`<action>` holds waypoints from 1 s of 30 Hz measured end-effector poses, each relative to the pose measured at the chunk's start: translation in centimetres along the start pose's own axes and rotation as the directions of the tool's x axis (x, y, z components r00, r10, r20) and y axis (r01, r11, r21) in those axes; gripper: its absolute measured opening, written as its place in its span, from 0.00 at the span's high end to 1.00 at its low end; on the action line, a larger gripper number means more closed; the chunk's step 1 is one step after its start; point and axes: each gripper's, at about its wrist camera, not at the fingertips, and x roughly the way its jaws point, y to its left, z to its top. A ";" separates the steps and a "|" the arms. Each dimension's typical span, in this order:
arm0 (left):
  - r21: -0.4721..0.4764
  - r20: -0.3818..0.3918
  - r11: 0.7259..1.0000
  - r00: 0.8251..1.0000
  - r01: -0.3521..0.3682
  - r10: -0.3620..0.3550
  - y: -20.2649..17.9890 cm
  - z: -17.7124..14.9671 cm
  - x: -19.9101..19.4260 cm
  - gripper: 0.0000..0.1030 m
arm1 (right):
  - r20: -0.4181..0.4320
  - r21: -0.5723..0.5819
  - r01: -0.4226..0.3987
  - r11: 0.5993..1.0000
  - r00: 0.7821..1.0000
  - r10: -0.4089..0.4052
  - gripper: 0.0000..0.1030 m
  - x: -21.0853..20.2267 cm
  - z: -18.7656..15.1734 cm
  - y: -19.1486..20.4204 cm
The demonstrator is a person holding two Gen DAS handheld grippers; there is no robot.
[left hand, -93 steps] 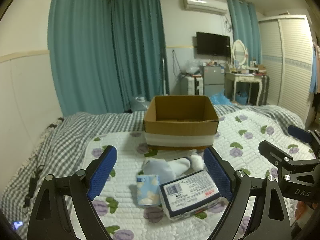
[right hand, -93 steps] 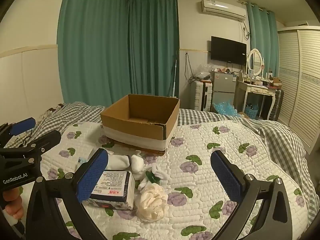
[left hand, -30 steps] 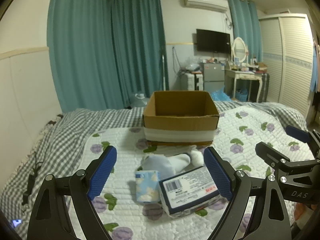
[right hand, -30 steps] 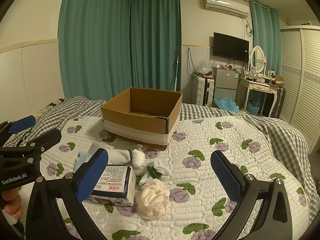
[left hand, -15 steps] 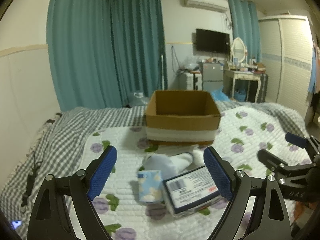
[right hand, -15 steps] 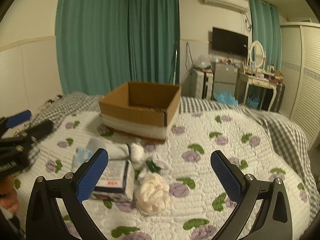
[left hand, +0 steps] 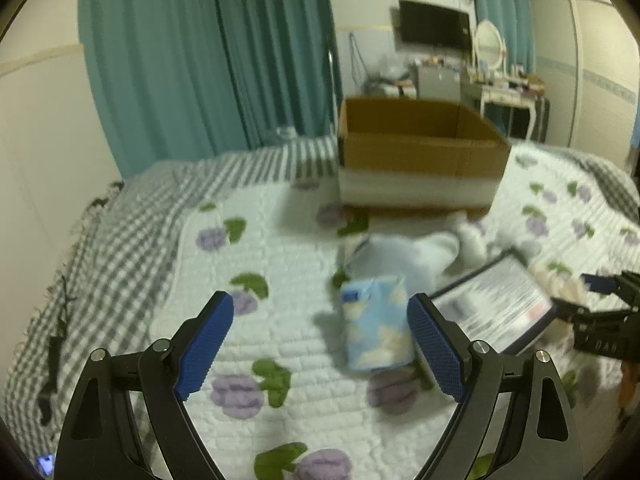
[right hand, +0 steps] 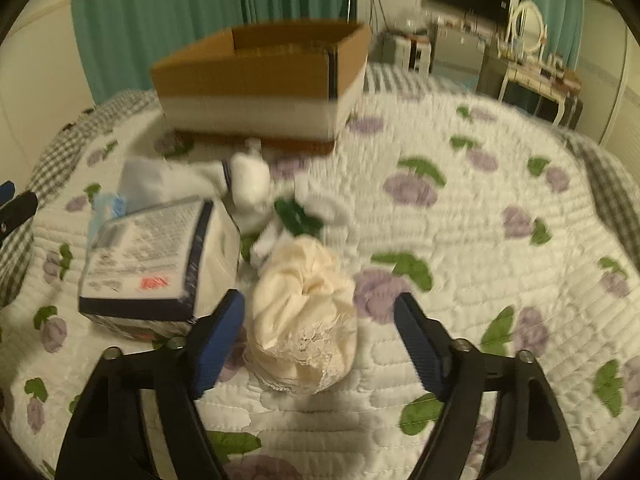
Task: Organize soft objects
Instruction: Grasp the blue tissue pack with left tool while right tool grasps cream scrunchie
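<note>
Right wrist view: right gripper (right hand: 318, 336) spread wide, blue pads flanking a cream, lace-edged bundle of fabric (right hand: 306, 320) on the white quilt with purple flowers (right hand: 480, 220), nothing clamped; left of the bundle, touching or nearly so, a white plastic-wrapped pack with a dark blue border (right hand: 156, 256); farther off, white rolled socks (right hand: 244, 186) and an open brown cardboard box with a white band (right hand: 264, 88). Left wrist view: left gripper (left hand: 320, 344) likewise spread and empty, a small light-blue tissue packet printed with clouds (left hand: 376, 326) just inside its right pad, beside the same pack (left hand: 496, 304), box (left hand: 420, 156) at far centre.
</note>
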 end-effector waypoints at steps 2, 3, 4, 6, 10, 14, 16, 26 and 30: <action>-0.005 -0.034 1.000 0.999 0.026 -0.026 0.3 -0.8 1.2 0.13 | -0.042 -0.008 -0.009 1.000 0.999 0.009 0.64 1.2 -0.1 0.3; -0.003 -0.050 0.999 0.998 0.035 -0.035 0.4 -1.1 1.7 0.13 | -0.042 -0.012 -0.004 1.000 0.999 0.003 0.73 1.4 -0.1 0.4; 0.010 -0.068 0.999 0.997 0.037 -0.036 0.2 -1.6 2.3 0.13 | -0.023 -0.012 0.015 1.000 1.000 -0.015 0.76 1.2 -0.1 0.4; 0.027 -0.084 0.999 0.996 0.035 -0.032 0.0 -1.9 3.0 0.13 | 0.042 0.012 0.033 0.999 0.999 -0.034 0.78 0.4 0.3 0.2; 0.034 -0.121 0.995 0.989 0.089 -0.084 -0.6 -2.1 4.5 0.13 | 0.091 0.016 0.048 0.999 0.995 -0.049 0.78 -0.5 1.0 0.3; 0.065 -0.158 0.993 0.983 0.103 -0.092 -1.6 -2.3 6.4 0.15 | 0.066 0.006 0.054 0.999 0.996 -0.054 0.78 0.4 1.2 0.7; 0.065 -0.162 0.989 0.979 0.132 -0.120 -2.0 -2.3 7.0 0.15 | 0.063 0.003 0.055 0.998 0.997 -0.055 0.78 0.6 1.4 0.9; 0.061 -0.181 0.975 0.962 0.216 -0.202 -2.6 -2.2 7.9 0.47 | 0.065 0.013 0.038 0.999 0.997 -0.039 0.78 0.5 1.4 1.1; 0.054 -0.160 0.978 0.969 0.200 -0.190 -2.3 -2.3 6.4 0.48 | 0.086 0.018 0.028 0.999 0.996 -0.029 0.78 -0.5 1.6 1.0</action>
